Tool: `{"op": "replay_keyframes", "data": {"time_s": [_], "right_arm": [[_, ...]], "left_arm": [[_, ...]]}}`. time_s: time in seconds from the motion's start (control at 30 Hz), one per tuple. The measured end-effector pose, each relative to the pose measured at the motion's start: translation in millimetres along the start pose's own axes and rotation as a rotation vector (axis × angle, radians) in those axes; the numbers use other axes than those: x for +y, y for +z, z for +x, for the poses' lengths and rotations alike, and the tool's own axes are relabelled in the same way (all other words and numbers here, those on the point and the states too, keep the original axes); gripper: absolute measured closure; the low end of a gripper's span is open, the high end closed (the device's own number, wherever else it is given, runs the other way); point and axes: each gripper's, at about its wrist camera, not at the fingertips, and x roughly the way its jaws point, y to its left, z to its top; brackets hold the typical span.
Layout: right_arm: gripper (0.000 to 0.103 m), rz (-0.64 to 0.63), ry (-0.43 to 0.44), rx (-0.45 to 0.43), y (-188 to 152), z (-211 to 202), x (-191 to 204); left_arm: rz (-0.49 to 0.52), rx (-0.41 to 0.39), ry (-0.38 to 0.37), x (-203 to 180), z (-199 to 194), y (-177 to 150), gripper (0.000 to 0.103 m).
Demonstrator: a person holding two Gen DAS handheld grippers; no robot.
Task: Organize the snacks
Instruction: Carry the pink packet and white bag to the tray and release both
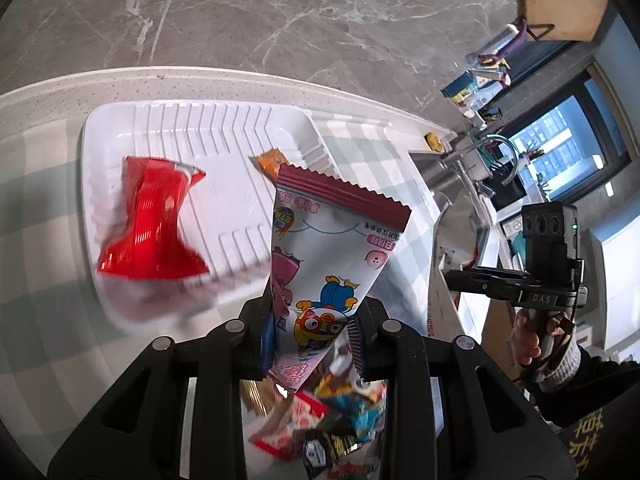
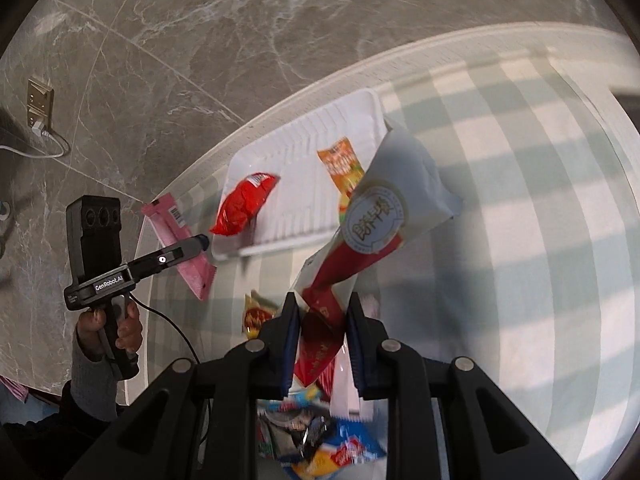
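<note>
White ribbed plastic tray [image 1: 208, 128] lies ahead of both fingers; left gripper [image 1: 310, 344] clamps a pink cartoon packet [image 1: 324, 256], right gripper [image 2: 322, 344] a red-and-white pouch [image 2: 384, 216]; corner grips may slip short.

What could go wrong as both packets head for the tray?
1. The left gripper pinches only the bottom end of the cartoon packet, so it could swing or slip out.
2. The right gripper holds the white-and-red packet the same way.
3. The tray already holds a red packet and an orange one; a drop could knock them.
</note>
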Motion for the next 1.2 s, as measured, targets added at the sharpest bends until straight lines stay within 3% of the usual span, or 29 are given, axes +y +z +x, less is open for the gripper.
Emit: {"op": "replay_keyframes", "data": {"time_s": [0.5,0.73,0.8,0.83,0.87,1.2], "right_arm": [[0.079,-0.121,-0.012,0.041,87.2,55.4,28.7],[0.074,-0.163,-0.065,0.06,114.1,87.1,35.0],[0.074,-0.165,-0.077,0.063,117.9,94.6,34.0],[0.07,-0.163,-0.082,0.064,119.5,97.5,33.3],[0.067,-0.159,-0.09,0.062,120.5,99.3,32.4],[0.065,-0.184,-0.079,0.03,95.6,74.9,35.6]], "left_arm": [[-0.064,-0.01,0.048,26.1,43.9,63.8,0.076],[-0.098,-0.016,0.14,42.9,73.2,82.8,0.074],[-0.118,-0.011,0.176,50.0,82.4,85.2,0.07],[-0.125,-0.012,0.189,52.0,85.5,86.6,0.061],[-0.132,-0.017,0.196,54.4,88.2,87.8,0.06],[-0.033,-0.062,0.255,28.7,77.0,76.2,0.055]]}}
